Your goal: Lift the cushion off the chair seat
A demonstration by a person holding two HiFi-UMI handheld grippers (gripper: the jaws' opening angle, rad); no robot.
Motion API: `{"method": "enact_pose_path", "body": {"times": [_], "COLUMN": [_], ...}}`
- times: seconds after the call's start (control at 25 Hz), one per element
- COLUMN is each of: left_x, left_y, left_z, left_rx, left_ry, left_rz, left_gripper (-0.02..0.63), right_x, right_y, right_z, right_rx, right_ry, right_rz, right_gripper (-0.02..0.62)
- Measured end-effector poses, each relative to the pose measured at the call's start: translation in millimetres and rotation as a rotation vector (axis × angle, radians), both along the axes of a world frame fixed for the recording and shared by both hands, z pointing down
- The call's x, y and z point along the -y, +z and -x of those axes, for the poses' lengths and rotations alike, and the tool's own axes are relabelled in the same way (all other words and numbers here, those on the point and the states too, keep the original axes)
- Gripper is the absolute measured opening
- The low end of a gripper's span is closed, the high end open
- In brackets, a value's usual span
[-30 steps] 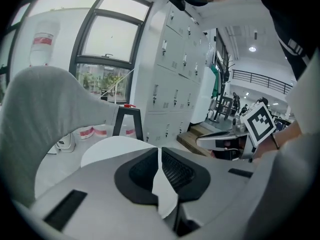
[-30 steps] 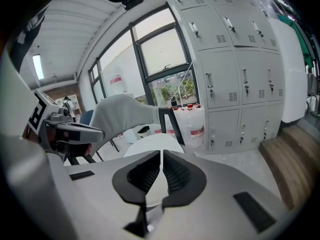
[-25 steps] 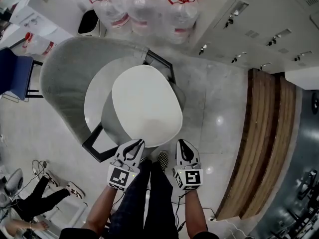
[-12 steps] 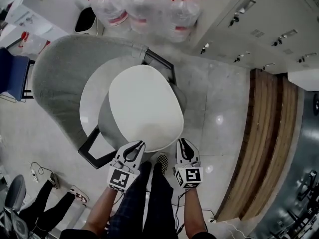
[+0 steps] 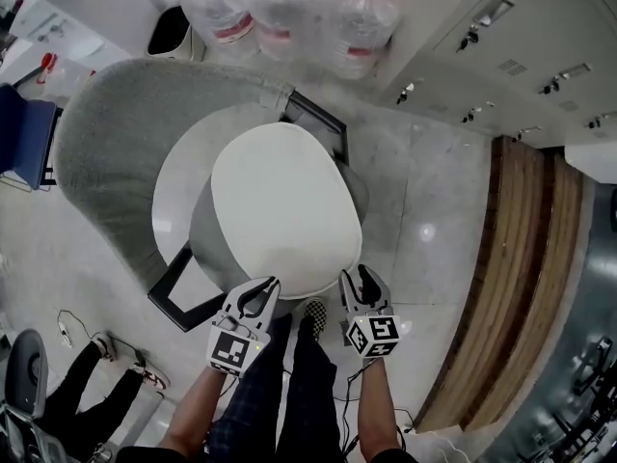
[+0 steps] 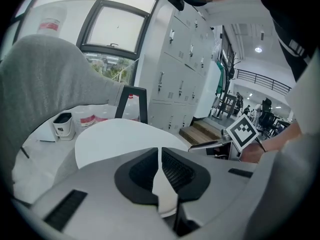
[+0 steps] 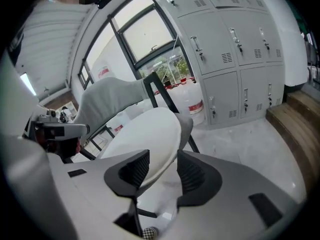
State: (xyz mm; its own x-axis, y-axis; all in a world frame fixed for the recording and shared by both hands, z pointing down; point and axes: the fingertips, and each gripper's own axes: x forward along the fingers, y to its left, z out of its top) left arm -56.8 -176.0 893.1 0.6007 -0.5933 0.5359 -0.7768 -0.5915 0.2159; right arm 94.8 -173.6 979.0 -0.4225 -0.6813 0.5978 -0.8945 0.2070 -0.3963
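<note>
Two hand-held grippers at the chair's [image 5: 111, 152] open front, head view. The white oval cushion [image 5: 280, 205] sits over the chair's seat, its near edge sticking out past the seat front; can't tell if it rests on the seat or hangs above it. The left hand-held gripper [image 5: 258, 284] is on the cushion's near-left edge, the right hand-held gripper [image 5: 359, 274] at the near-right edge. Big water bottles [image 5: 280, 8] stand behind the chair back, grey lockers [image 5: 501, 37] off to the chair's right side, wooden steps [image 5: 525, 287] further right.

Left gripper view: jaws pinched almost together on a thin white sliver of the cushion edge, gripped. Cushion top spreads ahead toward the grey chair back.

Right gripper view: jaws apart, have just been opening. The cushion rim lies in the gap between them, close to the left pad and clear of the right pad, not clamped. Chair back beyond it.
</note>
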Motion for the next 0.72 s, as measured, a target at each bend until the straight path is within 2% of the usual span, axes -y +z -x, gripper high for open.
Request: {"method": "enact_pose_path", "body": {"times": [0.28, 0.4, 0.56, 0.72], "left_x": [5.2, 12.9, 14.2, 17.0], "left_y": [15.3, 14.6, 16.0, 17.8], "left_z": [1.5, 1.5, 3.9, 9.6], "left_rx": [-0.005, -0.029, -0.003, 0.002], "left_ry": [-0.029, -0.060, -0.068, -0.087], "left_rz": [0.006, -0.022, 0.014, 0.008], "left_gripper": [0.035, 0.035, 0.035, 0.035], "right_x": [3.7, 6.6, 8.8, 9.7], "right_y": [14.2, 18.9, 24.7, 27.9], "right_z": [9.2, 13.2, 16.2, 18.6], "right_rx": [0.059, 0.070, 0.087, 0.111], "right_ry": [-0.028, -0.043, -0.030, -0.024], "right_rz": [0.017, 0.018, 0.025, 0.023], "right_gripper": [0.221, 0.227, 0.235, 0.235]}}
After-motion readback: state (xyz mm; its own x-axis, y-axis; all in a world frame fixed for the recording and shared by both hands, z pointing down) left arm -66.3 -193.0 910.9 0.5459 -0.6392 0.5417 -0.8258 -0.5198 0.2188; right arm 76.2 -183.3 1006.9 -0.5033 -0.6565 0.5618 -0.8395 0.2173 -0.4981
